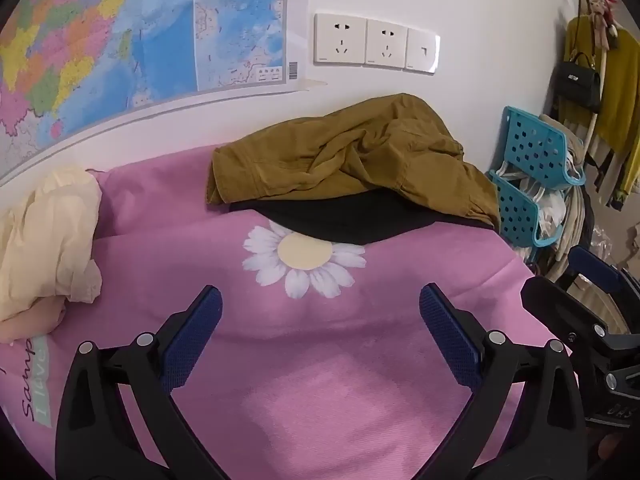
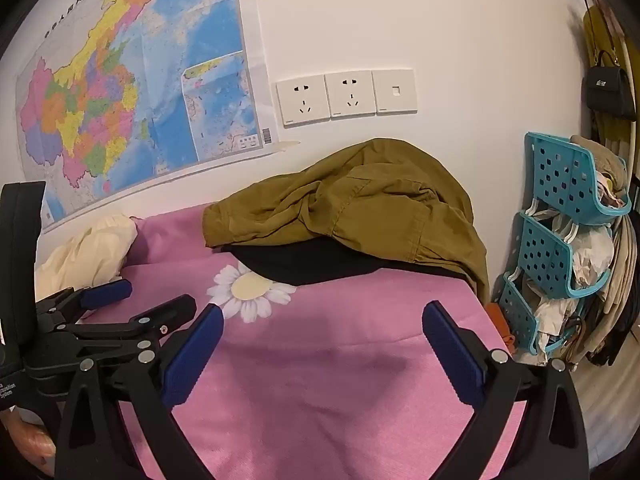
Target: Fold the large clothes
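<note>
Nearest, at the bottom of each wrist view, both tools hang over the pink bedspread (image 1: pixel 360 360) with nothing in them. The left gripper (image 1: pixel 320 304) has its jaws spread wide, and the right gripper (image 2: pixel 322 320) is just as far open. They sit side by side, the left one's black frame showing at the left edge of the right view.

Past them, in the middle of both frames, is a single printed daisy (image 1: pixel 305 258) on the spread. Just behind it lies a black garment (image 1: pixel 340 220), flat, its near edge covering the top of the flower. Heaped on that, against the wall, is the olive jacket (image 1: pixel 352 156), crumpled, with a cuffed sleeve end (image 1: pixel 224 178) poking out toward the left of the frame.

That jacket looks like thick woven cotton: soft, floppy, fairly heavy for cloth, not slippery. I'd judge it will sag and drag rather than hold shape, so it wants both grippers, one on that sleeve cuff or a hem, the other on the opposite edge, to lift it clear and spread it flat.

At the left edge sits one cream bundle of cloth (image 1: pixel 48 236). So three garments in all. On the wall: one map (image 2: pixel 132 92), and three white plates (image 2: pixel 346 96), two being sockets. At right, three teal baskets (image 2: pixel 552 256) are stacked.
</note>
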{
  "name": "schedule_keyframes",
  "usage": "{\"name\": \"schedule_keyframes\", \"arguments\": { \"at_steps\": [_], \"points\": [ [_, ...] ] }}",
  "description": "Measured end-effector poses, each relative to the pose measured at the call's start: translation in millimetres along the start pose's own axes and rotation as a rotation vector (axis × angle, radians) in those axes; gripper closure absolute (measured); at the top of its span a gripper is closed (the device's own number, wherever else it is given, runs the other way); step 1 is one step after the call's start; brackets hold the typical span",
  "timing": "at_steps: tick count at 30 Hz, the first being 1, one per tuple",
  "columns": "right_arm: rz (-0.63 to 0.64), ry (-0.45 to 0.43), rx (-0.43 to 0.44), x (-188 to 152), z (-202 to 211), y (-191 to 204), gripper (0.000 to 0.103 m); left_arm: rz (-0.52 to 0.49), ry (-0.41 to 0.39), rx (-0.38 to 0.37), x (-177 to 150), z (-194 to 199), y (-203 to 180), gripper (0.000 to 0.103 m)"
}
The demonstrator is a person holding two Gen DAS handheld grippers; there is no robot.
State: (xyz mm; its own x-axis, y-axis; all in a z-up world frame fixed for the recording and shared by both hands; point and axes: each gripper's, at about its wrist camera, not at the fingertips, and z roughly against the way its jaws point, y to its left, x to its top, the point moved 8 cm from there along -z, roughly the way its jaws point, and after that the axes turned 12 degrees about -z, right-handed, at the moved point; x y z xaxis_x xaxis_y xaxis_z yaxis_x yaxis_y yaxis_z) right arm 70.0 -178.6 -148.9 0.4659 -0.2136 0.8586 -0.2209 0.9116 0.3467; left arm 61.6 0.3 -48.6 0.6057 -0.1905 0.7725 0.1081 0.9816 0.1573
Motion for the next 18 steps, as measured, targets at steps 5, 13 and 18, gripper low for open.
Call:
{"name": "schedule_keyframes", "arguments": {
  "at_steps": [5, 13, 18],
  "points": [
    [-0.001, 0.001, 0.001, 0.4, 0.7, -2.9, 0.006, 0.011, 0.011, -0.013, 3.4, 2.9, -2.2, 0.006],
    [0.002, -0.013, 0.002, 1.3, 5.3, -1.5, 0.006, 0.022, 0.016, -0.028, 5.4, 1.9, -5.5, 0.006],
    [0.005, -0.011, -0.002, 3.3, 4.3, -0.7, 0.006, 0.023, 0.008, -0.027, 4.9, 1.8, -4.8, 0.006]
  ]
}}
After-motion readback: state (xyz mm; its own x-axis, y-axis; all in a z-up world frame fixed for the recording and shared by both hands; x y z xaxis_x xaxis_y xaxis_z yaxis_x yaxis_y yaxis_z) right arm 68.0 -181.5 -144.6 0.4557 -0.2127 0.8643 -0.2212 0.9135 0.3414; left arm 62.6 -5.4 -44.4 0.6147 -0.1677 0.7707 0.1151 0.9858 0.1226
